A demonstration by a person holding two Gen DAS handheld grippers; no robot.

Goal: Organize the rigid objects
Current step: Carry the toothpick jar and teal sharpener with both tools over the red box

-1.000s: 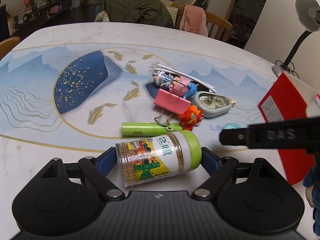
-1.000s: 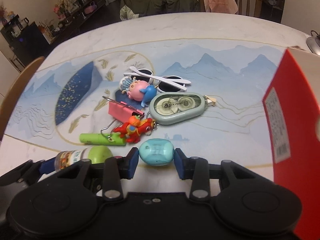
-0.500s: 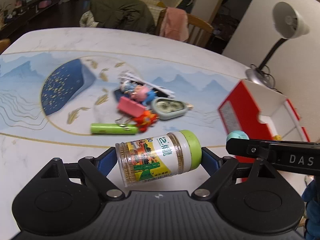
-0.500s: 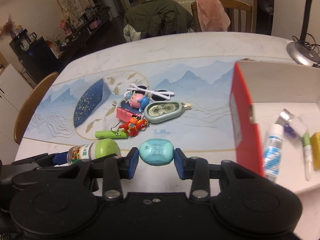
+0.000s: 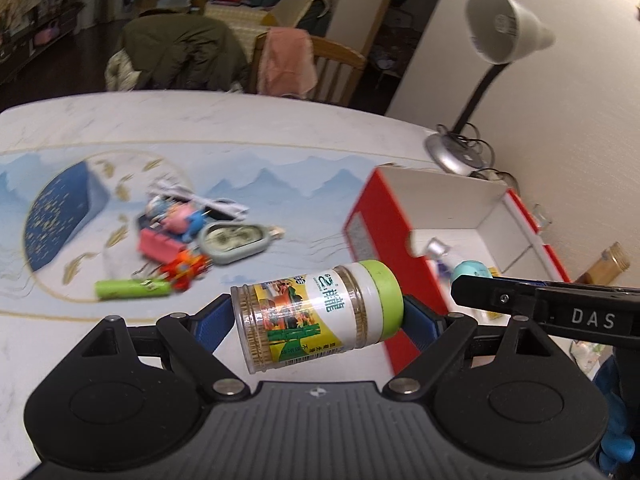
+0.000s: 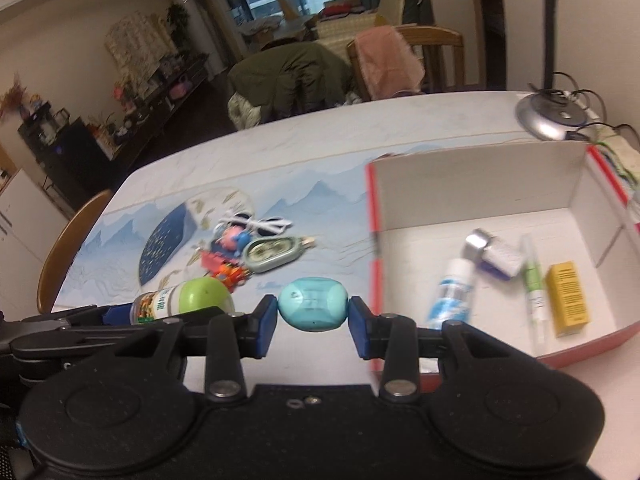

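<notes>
The left gripper (image 5: 316, 320) clamps a green-capped jar (image 5: 316, 316) sideways, end to end, above the table (image 5: 280, 128). The right gripper (image 6: 313, 320) clamps a turquoise oval case (image 6: 313, 309), raised just left of the red box (image 6: 472, 184). The box, at the right, contains tubes and a yellow carton (image 6: 568, 298). Remaining items lie clustered at the left, including a tape dispenser (image 5: 234, 242).

It was a home's living and dining room: a table (image 5: 240, 128) with wooden chairs (image 5: 332, 60), a sofa (image 5: 276, 0), a desk lamp (image 5: 500, 40) and cluttered shelves (image 6: 132, 92).
</notes>
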